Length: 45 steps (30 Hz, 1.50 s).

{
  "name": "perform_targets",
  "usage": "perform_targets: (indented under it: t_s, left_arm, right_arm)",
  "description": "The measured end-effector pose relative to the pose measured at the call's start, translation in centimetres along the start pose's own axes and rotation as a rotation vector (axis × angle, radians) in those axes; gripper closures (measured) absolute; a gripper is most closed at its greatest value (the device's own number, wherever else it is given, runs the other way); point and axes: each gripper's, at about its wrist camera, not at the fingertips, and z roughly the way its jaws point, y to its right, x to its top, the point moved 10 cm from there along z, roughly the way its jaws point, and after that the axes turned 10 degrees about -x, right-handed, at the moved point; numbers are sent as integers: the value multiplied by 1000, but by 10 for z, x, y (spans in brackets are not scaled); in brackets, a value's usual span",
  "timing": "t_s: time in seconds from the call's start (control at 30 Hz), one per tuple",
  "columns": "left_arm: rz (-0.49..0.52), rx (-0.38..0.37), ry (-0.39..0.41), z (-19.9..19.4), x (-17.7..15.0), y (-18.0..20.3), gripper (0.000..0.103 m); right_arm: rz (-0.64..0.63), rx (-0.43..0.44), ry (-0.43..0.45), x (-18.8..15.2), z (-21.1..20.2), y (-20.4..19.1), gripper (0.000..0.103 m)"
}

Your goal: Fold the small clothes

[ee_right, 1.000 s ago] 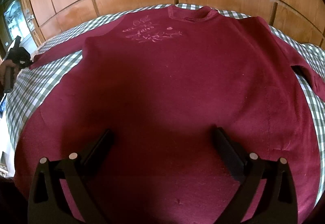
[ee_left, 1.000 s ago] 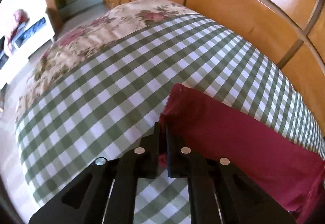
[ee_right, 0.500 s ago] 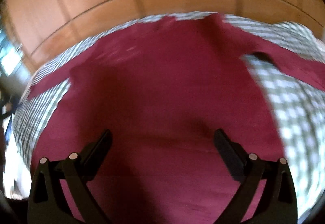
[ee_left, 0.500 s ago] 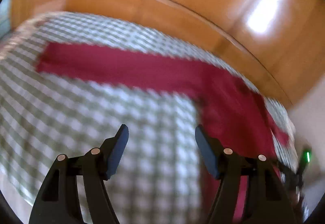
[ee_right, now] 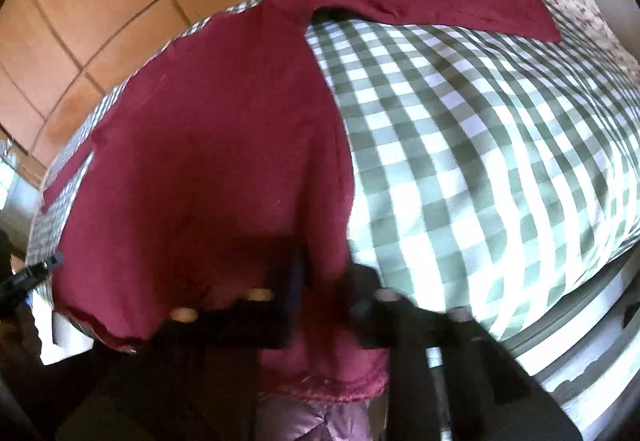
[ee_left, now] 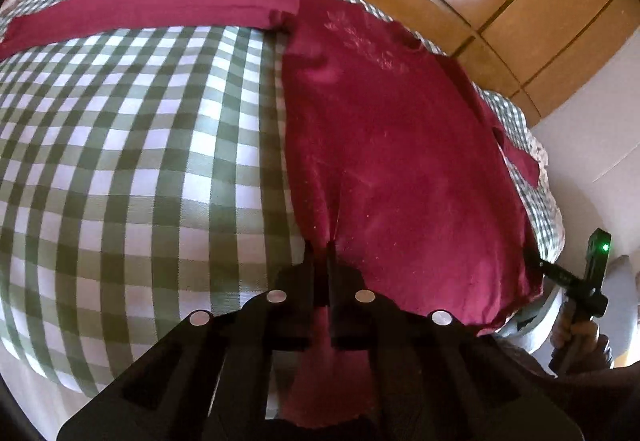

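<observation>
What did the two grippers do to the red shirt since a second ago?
The left gripper let go of the sleeve cuff, moved to the red shirt's bottom hem and closed on it. The right gripper closed on the hem too. The shirt stays flat on the checked cloth.

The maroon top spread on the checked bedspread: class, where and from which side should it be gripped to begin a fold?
Grip the maroon top at its two hem corners from the bed's near edge: the hem overhangs there.
</observation>
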Motion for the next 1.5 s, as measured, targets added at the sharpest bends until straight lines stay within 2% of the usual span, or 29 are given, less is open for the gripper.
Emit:
perform_targets:
  t_s: [0.13, 0.33, 0.37, 0.43, 0.47, 0.5, 0.6, 0.63, 0.73, 0.77, 0.93, 1.07, 1.17, 1.23, 1.3, 1.37, 1.47, 1.5]
  left_arm:
    - [26, 12, 9, -13, 1, -1, 100]
    - [16, 59, -26, -10, -10, -11, 99]
    - [30, 83, -19, -13, -7, -9, 99]
    - [65, 117, 7, -19, 3, -3, 74]
    - [93, 139, 45, -25, 14, 2, 49]
    - [108, 143, 74, -30, 21, 6, 38]
    - [164, 141, 137, -32, 48, 26, 38]
    - [183, 144, 151, -29, 55, 31, 38]
    - [228, 136, 151, -4, 73, 52, 38]
    - [238, 128, 146, 7, 77, 59, 35]
    - [248, 129, 91, 57, 83, 75, 35]
    - [237, 160, 18, 83, 73, 66, 35]
    - [206, 178, -11, 91, 69, 52, 35]
    - [186, 173, -14, 95, 67, 49, 34]
    - [183, 166, -13, 98, 67, 50, 26]
    - [189, 176, -22, 103, 67, 51, 24]
    - [191, 189, -27, 108, 68, 49, 23]
    - [188, 187, -27, 109, 68, 48, 22]
  right_arm:
    - [-19, 45, 51, 10, -27, -2, 95]
    - [-56, -3, -61, -21, -1, 8, 95]
    - [-28, 11, -61, -18, 0, 10, 90]
    - [16, 16, -33, -5, -3, 16, 74]
    - [39, 8, -11, 3, -6, 21, 54]
    - [84, 2, 18, 14, -8, 31, 47]
    - [231, 21, 50, 43, -7, 62, 45]
    - [318, 33, 65, 58, -3, 82, 45]
    - [476, 20, 89, 92, 13, 126, 45]
    - [538, 15, 94, 104, 21, 144, 45]
    - [797, 25, 103, 150, 57, 213, 51]
    - [916, 24, 126, 185, 80, 247, 52]
    - [926, 11, 132, 209, 93, 260, 52]
    - [910, -5, 127, 221, 101, 262, 60]
    - [876, -24, 104, 230, 111, 265, 80]
    - [821, -74, 105, 241, 114, 270, 97]
    - [777, -201, 199, 246, 85, 299, 97]
    - [784, -250, 204, 243, 80, 313, 97]
